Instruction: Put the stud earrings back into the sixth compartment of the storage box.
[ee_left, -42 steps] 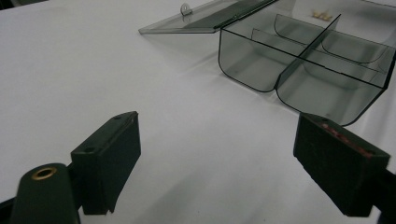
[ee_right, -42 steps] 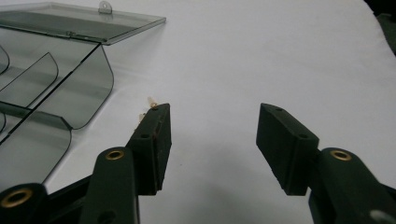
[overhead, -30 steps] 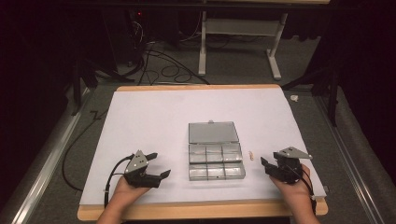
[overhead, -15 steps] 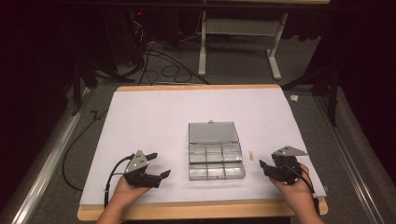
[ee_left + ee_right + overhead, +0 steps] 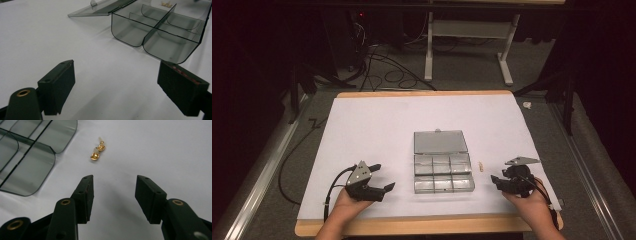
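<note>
Right gripper [image 5: 113, 192] jaws apart, just narrowing, empty, near small gold-coloured, perhaps metal, connectors [image 5: 97, 151] beside clear smoky plastic compartment box [image 5: 30, 167].

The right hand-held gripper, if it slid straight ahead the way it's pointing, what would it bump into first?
Probably the small gold pieces lying on the white sheet, just ahead between the open jaws of the right hand-held gripper. The clear compartment box sits off to one side of that line. Depth is hard to judge.
</note>
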`<state>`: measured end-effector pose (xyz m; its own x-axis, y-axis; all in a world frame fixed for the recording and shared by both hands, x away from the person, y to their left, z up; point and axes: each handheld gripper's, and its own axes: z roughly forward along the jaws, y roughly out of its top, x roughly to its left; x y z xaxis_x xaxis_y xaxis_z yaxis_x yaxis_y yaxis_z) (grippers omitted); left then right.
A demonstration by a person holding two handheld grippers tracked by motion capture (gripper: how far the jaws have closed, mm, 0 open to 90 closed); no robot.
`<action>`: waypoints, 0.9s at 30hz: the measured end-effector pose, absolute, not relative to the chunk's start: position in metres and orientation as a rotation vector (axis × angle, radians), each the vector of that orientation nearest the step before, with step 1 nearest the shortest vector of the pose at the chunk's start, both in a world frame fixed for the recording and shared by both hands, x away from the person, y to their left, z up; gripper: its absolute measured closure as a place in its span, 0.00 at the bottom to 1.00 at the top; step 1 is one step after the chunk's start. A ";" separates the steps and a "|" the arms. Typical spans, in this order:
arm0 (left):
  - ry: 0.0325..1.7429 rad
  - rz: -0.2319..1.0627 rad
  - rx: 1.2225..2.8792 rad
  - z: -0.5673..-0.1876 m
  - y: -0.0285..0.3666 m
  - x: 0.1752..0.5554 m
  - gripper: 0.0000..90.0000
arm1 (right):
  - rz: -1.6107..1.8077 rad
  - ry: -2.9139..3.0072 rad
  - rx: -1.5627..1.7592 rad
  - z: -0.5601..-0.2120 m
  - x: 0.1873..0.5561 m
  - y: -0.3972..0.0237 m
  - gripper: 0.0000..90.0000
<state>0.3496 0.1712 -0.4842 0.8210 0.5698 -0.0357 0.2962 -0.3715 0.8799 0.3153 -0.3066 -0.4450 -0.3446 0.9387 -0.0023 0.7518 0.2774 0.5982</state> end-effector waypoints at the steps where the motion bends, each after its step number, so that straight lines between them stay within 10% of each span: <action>1: 0.643 0.336 1.980 -0.484 0.171 0.350 0.17 | 0.728 2.198 1.533 -0.445 0.315 -0.307 0.57; 27: 0.633 0.335 1.994 -0.484 0.170 0.350 0.14 | 0.587 2.405 1.579 -0.437 0.330 -0.304 0.57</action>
<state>0.3498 0.1697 -0.4843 0.8262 0.5627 -0.0290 0.2928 -0.3847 0.8754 0.3296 -0.3041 -0.4367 -0.4066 0.9125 0.0460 0.8310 0.3484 0.4337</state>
